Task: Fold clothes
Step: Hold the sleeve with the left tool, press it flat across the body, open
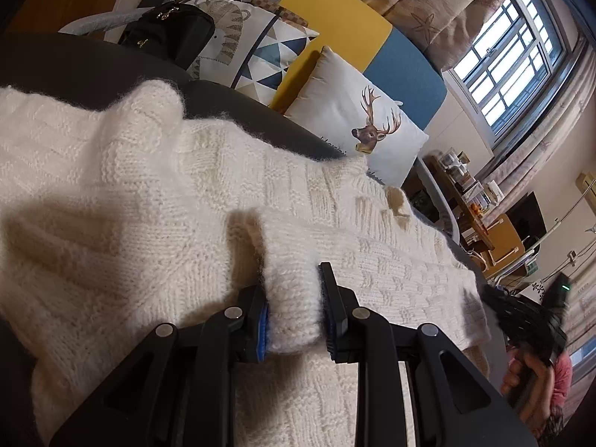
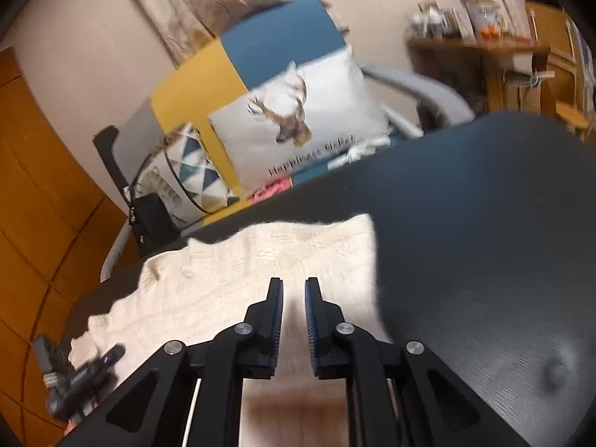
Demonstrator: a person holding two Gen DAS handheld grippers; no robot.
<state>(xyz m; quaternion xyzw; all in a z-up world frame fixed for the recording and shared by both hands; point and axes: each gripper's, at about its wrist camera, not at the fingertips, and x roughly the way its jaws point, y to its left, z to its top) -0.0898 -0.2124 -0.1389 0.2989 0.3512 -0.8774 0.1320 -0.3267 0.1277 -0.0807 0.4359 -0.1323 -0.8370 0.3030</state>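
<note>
Left gripper (image 1: pixel 294 313) bottom centre of its view, pads clamped on a thick fold of the cream knit sweater (image 1: pixel 156 201); sweater spread over the dark table (image 2: pixel 484 231); right gripper (image 2: pixel 293 320) low centre, jaws slightly apart, nothing between them, above sweater's edge; deer cushion (image 1: pixel 357 130) upper right.

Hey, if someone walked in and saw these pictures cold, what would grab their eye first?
The fluffy cream knit sweater spread across the dark table, a fold of it pinched in the left gripper. Behind the table, the deer cushion leans on a yellow-and-blue sofa. The right gripper hovers empty above the sweater's edge.
</note>
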